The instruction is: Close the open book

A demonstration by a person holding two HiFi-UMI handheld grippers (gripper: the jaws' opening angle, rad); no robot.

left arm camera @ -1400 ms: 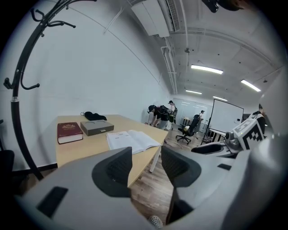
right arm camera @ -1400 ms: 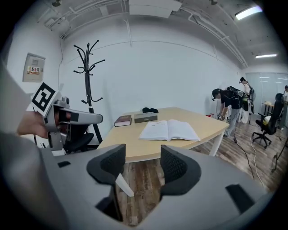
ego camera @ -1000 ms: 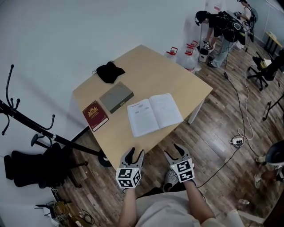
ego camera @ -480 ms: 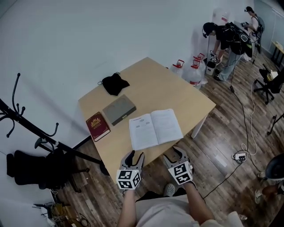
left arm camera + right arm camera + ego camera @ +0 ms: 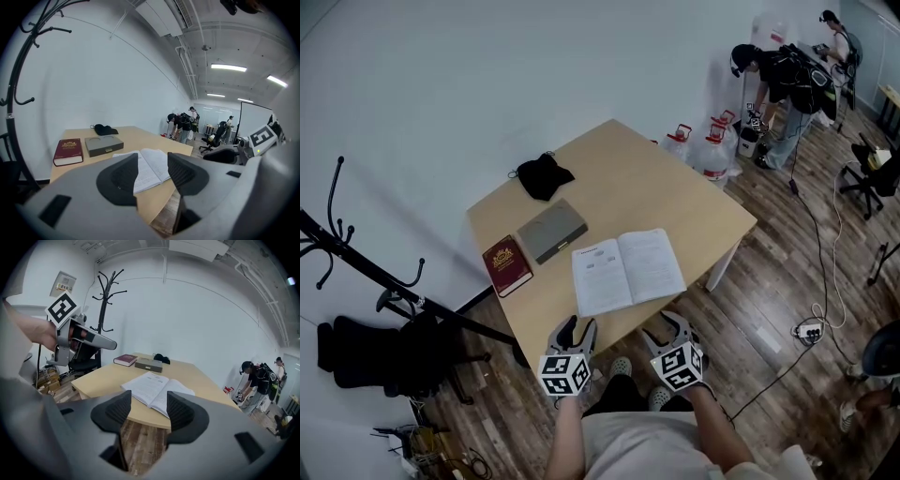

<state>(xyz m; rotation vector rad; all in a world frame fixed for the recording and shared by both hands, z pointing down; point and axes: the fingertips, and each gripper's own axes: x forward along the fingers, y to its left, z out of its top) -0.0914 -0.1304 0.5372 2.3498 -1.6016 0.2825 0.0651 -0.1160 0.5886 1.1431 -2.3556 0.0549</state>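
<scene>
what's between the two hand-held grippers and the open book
Nothing visible. The left hand-held gripper and right hand-held gripper hang open and empty off the table's near edge, with the open book just beyond it. The red book and grey box lie aside.

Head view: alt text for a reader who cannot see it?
An open book lies by the near edge of a table, the left tongs and right tongs open and empty just short of it. A red book, grey box and black cloth lie to its left.
</scene>
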